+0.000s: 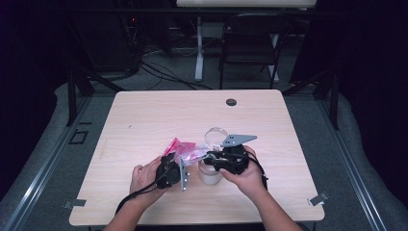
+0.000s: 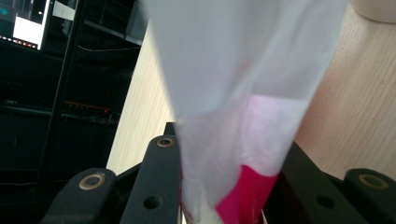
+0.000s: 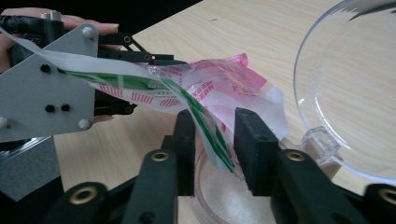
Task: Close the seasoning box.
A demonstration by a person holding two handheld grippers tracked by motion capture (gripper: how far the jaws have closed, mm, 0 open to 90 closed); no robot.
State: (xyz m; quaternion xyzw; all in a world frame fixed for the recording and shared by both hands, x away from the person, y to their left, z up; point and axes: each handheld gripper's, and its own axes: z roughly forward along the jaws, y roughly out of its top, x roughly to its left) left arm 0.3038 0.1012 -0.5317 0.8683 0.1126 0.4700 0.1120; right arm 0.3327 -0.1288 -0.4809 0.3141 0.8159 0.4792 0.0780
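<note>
- A person sits at a pale wooden table (image 1: 144, 115), holding a set of tongs in each hand over a small plastic packet (image 1: 188, 152).
- The packet is pink and white with green stripes. It hangs in the air between the two hands, just above a clear round container (image 1: 210, 174) that stands on the table near the person.
- In the right gripper view, red print in small blocks covers the packet (image 3: 219, 86), but the writing is too small and crumpled to read. No brand name can be made out.
- The left tongs (image 1: 169, 169) pinch one end of the packet. In the left gripper view the film (image 2: 233, 93) sits squeezed between the two black jaws; it is so close to the camera that it is blurred and cut off at the top.
- The right tongs (image 1: 217, 160) are spread. A torn flap of the packet hangs between the jaws, and the pads do not press on it.
- Beneath that flap, the container (image 3: 224, 200) holds something white and grainy; its rim is partly hidden by the jaws.
- A clear round lid (image 3: 355, 88) stands just behind the container, cut off at the right edge.
- Beyond the table, a dark folding chair (image 1: 251, 43) and cables on the floor are dim and hard to see.
</note>
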